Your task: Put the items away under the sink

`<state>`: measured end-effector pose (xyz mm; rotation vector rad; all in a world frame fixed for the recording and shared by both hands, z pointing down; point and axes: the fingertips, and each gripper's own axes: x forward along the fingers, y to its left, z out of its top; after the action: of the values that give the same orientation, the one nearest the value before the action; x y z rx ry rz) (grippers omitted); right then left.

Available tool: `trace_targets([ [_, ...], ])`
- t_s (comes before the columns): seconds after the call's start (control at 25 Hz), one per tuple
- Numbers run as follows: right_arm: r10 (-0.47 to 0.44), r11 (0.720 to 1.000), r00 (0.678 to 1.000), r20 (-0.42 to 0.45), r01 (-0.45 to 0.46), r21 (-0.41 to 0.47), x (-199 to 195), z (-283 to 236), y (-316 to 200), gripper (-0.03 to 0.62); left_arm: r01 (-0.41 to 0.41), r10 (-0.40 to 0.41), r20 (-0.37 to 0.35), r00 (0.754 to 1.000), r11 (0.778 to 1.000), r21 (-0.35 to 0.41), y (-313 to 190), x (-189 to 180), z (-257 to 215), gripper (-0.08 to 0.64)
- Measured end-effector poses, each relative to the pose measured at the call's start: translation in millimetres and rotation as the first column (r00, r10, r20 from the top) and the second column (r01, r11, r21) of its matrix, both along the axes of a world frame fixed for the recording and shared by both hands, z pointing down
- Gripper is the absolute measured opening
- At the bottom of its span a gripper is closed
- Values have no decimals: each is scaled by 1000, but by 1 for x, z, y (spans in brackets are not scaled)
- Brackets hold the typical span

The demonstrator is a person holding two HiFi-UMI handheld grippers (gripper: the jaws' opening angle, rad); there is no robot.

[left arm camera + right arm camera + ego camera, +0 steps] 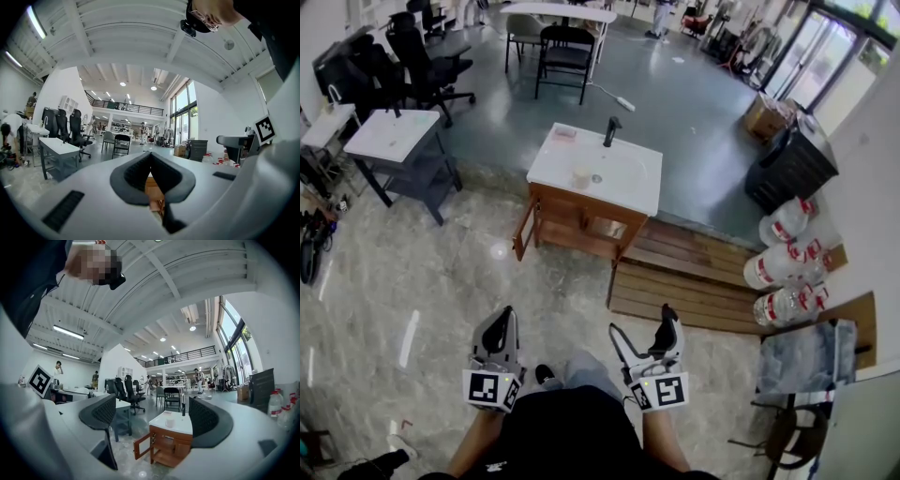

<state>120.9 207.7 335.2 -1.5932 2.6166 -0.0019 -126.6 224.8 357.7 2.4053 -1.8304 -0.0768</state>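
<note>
Ahead, the white-topped wooden sink cabinet (630,180), door (523,234) ajar, stands well off at twelve o'clock from the pinched-together left tongs (501,321) and the empty, spread-apart right tongs (667,317).

Bright daylight from windows (825,42), ceiling strip lights; fisheye edges dark, near fingers blurred

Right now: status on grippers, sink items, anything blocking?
Left gripper shut, empty; right gripper open, empty. Cup on sink, untouched; cabinet door open. Nothing seen in the way.
</note>
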Motion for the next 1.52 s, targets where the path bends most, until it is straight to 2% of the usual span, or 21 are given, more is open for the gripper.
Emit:
trace_targets([
  [0.28, 2, 1000, 1000, -11, -2, -16, -15, 6, -17, 472, 7, -7, -15, 1000, 1000, -19, -16, -18, 10, 8],
  [0.56, -2, 1000, 1000, -5, 2, -21, -24, 17, -60, 472, 16, -16, -8, 1000, 999, -34, -54, -28, 21, 8],
  [0.76, -4, 1000, 1000, 8, 4, -25, -22, 23, -109, 472, 16, -16, 6, 1000, 999, -49, -96, -25, 23, 7],
  [1.04, -14, 999, 1000, 12, 14, -31, -16, 22, -190, 472, 5, -4, 22, 1000, 999, -49, -182, -9, 15, 7],
  [1.28, -44, 998, 998, 37, 46, -35, -5, 20, -253, 472, 30, -29, 27, 999, 998, -57, -248, 2, 11, 8],
  [1.52, -81, 995, 995, 56, 84, -48, -7, 31, -298, 471, 53, -51, 30, 998, 996, -68, -288, 4, 20, 6],
])
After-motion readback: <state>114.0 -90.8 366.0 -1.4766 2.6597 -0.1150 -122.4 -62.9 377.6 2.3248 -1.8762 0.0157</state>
